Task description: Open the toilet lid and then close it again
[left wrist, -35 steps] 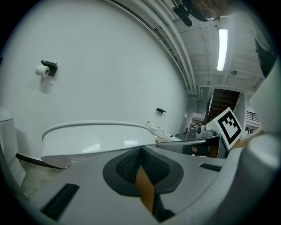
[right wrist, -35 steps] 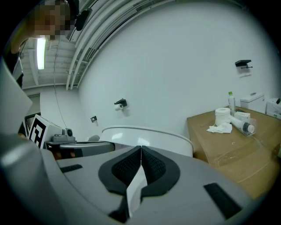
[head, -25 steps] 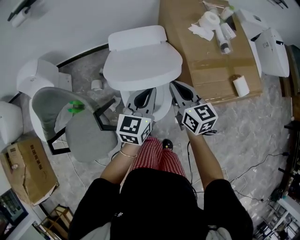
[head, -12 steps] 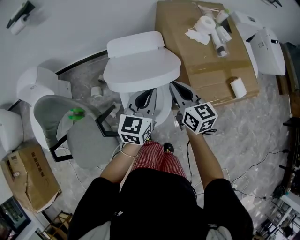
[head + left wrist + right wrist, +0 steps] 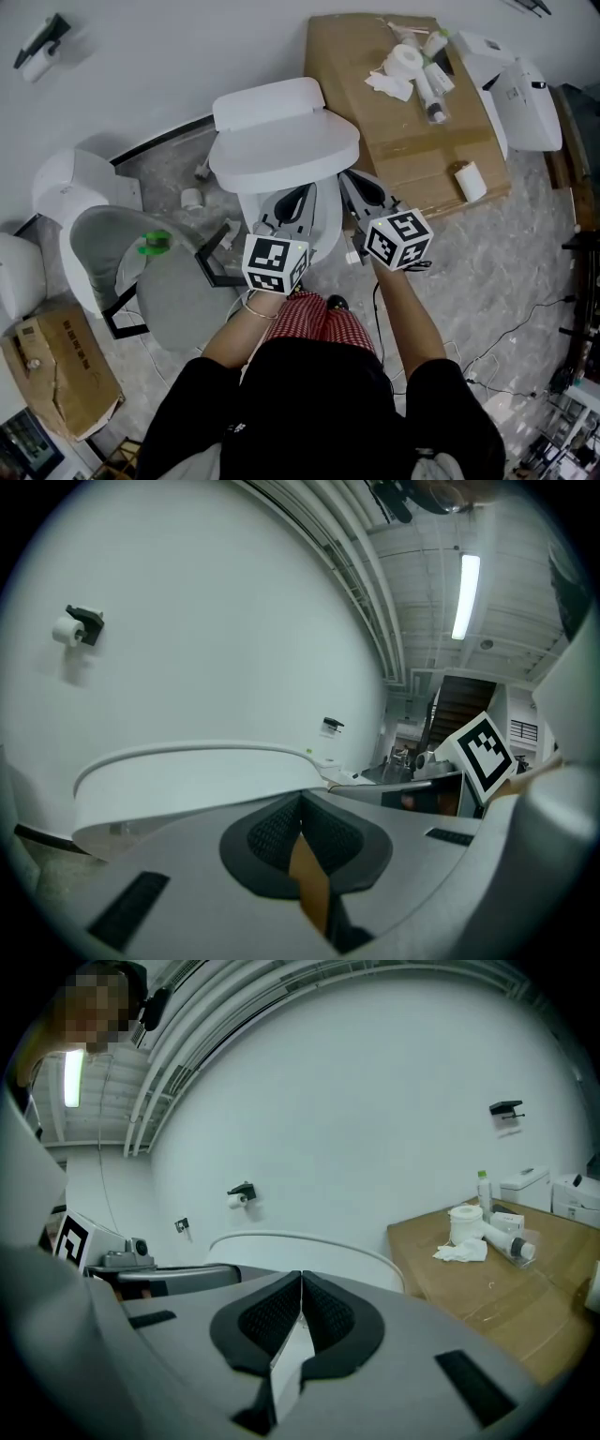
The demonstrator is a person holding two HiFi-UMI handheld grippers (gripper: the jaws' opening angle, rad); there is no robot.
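Toilet lid [image 5: 284, 150]: white, lying down flat over the bowl, directly in front of the tank [image 5: 267, 101], which stands against the wall.

Left gripper [image 5: 300, 799]: held just in front of the lid's front rim, toward the person's left side of it, and pointed at the toilet. Jaws pressed fully together, pad against pad, with nothing between them. In the left gripper view the lid's rim runs just beyond and above the tips; contact with the lid cannot be confirmed.

Right gripper [image 5: 301, 1277]: held just in front of the lid's front rim, on the person's right side of it, near the left gripper but apart from it. Jaws likewise fully together and empty. The lid's curved edge shows just beyond the tips in the right gripper view; contact cannot be confirmed.

Person: standing in front of the toilet, facing it, one gripper in each hand, both marker cubes uppermost.

Surroundings, relative to the toilet:
- Cardboard surface [image 5: 403, 141] just beside it on the person's right, carrying a paper roll [image 5: 403, 58], crumpled tissue and bottles at its far end, and a second roll [image 5: 466, 180] near its front edge.
- Grey chair [image 5: 173, 281] near it on the person's left.
- Wall-mounted paper holder [image 5: 73, 628] on the wall above and to the left of it.
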